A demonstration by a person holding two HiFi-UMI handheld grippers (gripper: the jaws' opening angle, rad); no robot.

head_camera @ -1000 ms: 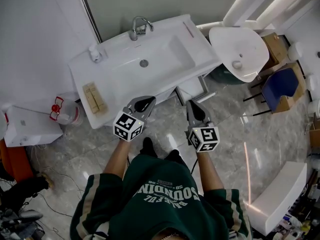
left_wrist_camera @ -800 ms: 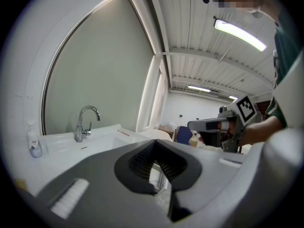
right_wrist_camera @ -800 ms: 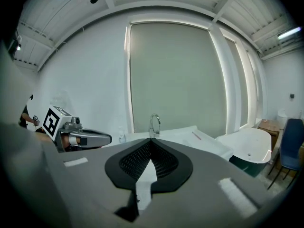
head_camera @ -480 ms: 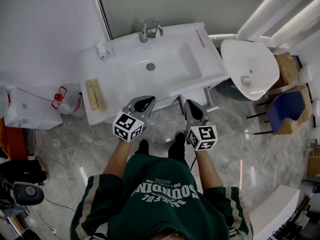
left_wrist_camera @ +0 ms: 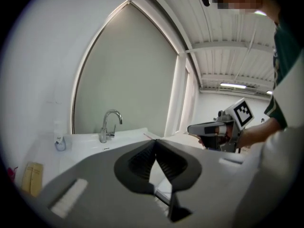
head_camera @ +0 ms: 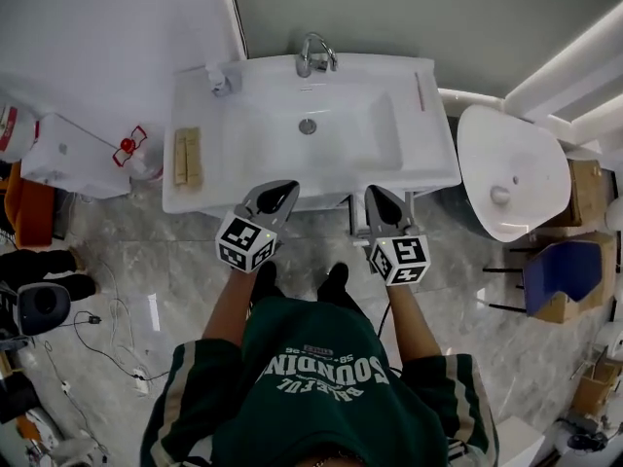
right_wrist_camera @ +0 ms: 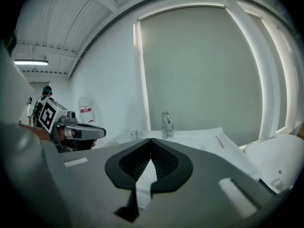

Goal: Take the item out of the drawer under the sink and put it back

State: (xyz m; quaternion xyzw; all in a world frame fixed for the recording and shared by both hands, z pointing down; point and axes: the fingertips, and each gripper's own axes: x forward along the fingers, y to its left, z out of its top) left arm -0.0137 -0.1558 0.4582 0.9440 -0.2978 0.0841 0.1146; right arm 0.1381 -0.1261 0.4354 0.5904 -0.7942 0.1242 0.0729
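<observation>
Both tools I hold pinched shut and empty, left tool (head_camera: 280, 191) and right tool (head_camera: 376, 196) just in front of the sink (head_camera: 243, 115), since nothing needs gripping yet. I see neither drawer nor item, and judge both hidden beneath that sink.

Head view, bearings from frame centre: tan bars (head_camera: 187, 157) at 10 o'clock, white jug with red fitting (head_camera: 131, 149) farther out on the same bearing. Small bottle (head_camera: 220, 80) at 11. Thin pink stick (head_camera: 421, 91) at 1. White oval basin (head_camera: 511, 173) at 3, blue chair (head_camera: 560, 275) at 5 o'clock of it. Cables (head_camera: 97, 329) on the floor at 8.
</observation>
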